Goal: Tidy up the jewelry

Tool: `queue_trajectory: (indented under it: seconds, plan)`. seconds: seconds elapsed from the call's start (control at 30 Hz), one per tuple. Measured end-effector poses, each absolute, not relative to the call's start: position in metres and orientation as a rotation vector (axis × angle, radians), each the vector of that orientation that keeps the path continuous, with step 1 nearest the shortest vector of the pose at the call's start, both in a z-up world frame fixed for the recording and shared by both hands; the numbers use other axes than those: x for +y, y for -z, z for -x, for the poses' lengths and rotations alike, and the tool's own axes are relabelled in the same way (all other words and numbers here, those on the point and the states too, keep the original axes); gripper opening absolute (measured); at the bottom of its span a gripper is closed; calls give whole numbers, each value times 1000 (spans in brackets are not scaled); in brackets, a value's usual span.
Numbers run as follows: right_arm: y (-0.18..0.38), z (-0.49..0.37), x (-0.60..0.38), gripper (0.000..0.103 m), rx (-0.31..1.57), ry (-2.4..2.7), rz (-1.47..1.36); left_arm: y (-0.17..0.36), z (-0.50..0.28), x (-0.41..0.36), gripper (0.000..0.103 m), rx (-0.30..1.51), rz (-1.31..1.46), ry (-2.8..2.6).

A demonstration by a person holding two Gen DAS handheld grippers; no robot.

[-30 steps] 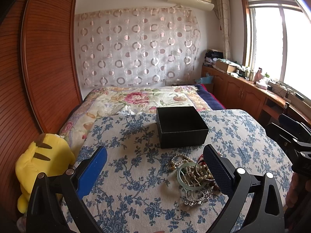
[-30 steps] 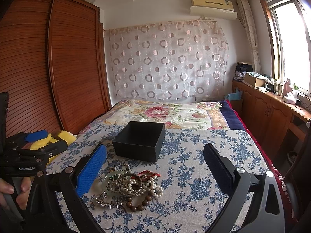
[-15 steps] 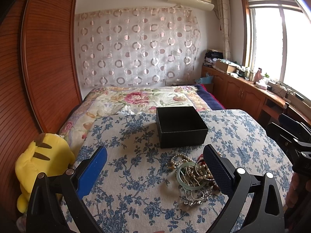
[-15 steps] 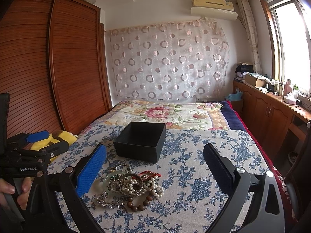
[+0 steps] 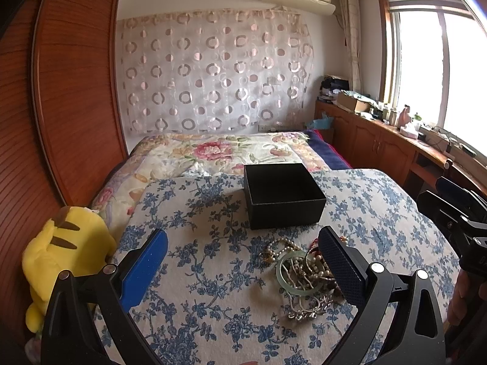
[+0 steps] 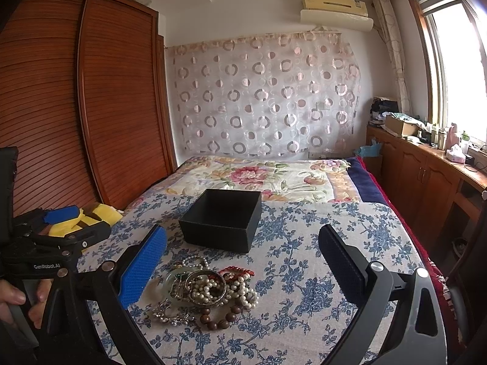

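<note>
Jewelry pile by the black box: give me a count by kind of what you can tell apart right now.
Green jade bangle: 1
Pearl strand cluster: 1, strands tangled, not separable
Brown wooden bead bracelet: 1
Silver chain bracelet: 1
Red piece: 1
Total: 5 distinguishable, none in the black box.

Pretty clearly a bedroom in someone's home. Most of the lower frame is a bed (image 6: pixel 304 243) with a blue-flower cover, and a pink floral quilt (image 6: pixel 258 176) lies further back toward the center. A tall slatted wooden wardrobe (image 6: pixel 76 106) fills the left side, with a yellow plush toy (image 5: pixel 61 258) squeezed in at lower left beside the bed. A sheer curtain with ring patterns (image 6: pixel 264 97) hangs on the back wall, an air conditioner (image 6: pixel 334 12) sits above it near the top, and on the right a bright window (image 5: pixel 441 70) sits over low wooden cabinets (image 5: pixel 380 143) cluttered with everyday stuff.
</note>
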State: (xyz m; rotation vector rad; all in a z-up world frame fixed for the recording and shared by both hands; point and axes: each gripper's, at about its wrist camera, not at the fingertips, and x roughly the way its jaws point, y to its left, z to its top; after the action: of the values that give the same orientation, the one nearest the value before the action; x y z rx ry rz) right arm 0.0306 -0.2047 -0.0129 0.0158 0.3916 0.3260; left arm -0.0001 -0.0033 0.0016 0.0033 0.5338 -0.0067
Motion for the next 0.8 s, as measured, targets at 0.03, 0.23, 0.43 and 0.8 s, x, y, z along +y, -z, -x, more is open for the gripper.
queue_trajectory:
  seconds: [0.03,0.23,0.43,0.8]
  plan:
    - [12,-30,-204,100,394,-328,-17,0,0,-4,96,538,-3,7]
    - [11,-35,-194,100,416,-402,-9,18,-11,3,96,581,-1,23]
    - [30,-55,-191,90,474,-447,16,31,-18,9,96,618,8,56]
    - [75,-91,-166,38,653,-587,91,50,-26,17,96,662,16,101]
